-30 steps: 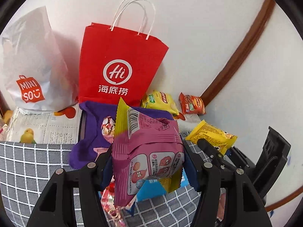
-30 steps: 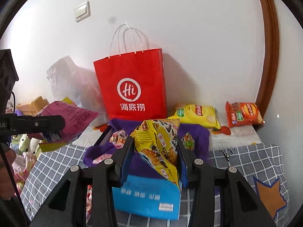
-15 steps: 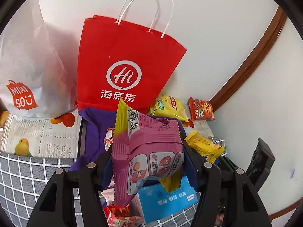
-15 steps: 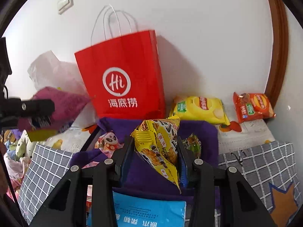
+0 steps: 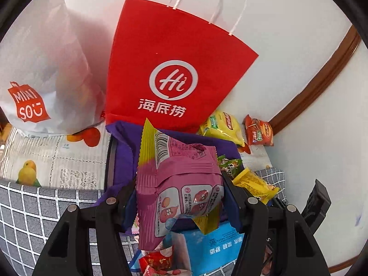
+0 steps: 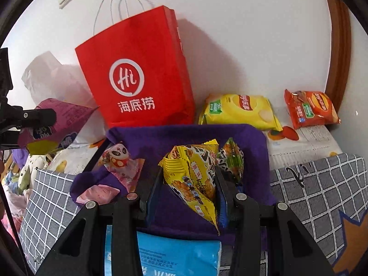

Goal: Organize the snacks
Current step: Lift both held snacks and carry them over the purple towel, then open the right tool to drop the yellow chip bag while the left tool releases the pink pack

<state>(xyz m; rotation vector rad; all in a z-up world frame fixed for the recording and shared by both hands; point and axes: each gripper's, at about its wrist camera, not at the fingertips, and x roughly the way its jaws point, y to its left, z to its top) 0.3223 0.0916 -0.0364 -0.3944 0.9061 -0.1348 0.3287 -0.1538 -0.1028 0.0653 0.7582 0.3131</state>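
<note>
1. Left gripper (image 5: 179,197): jaws clenched on a pink snack packet (image 5: 179,184); the packet stands upright between the pads, its yellow crimped edge and barcode uppermost; from the right wrist view the same packet (image 6: 62,119) hangs in the air at the left, above the edge of the bedding.
2. Right gripper (image 6: 186,184): jaws clenched on a yellow snack packet (image 6: 193,174); the packet is held tilted, its lower corner pointing down past the pads.
3. Purple cloth bin (image 6: 195,135): directly beneath and ahead of both grippers; inside it lie a panda-print sweet packet (image 6: 119,158), a pale pink packet (image 6: 99,193) and a green packet (image 6: 232,158) just beside the held yellow one.
4. Blue box (image 6: 174,257): at the near edge of the bin, under the right gripper.
5. Red paper bag (image 5: 174,69): upright against the wall behind the bin, white handles up.
6. White plastic bag (image 5: 41,73): to the left of the red bag, touching it at the base.
7. Yellow crisp bag (image 6: 239,110) and red crisp bag (image 6: 310,108): lying flat near the wall, to the right of the red bag, apart from each other.
8. Grey checked sheet (image 6: 317,188): covers the surface on either side of the bin.
</note>
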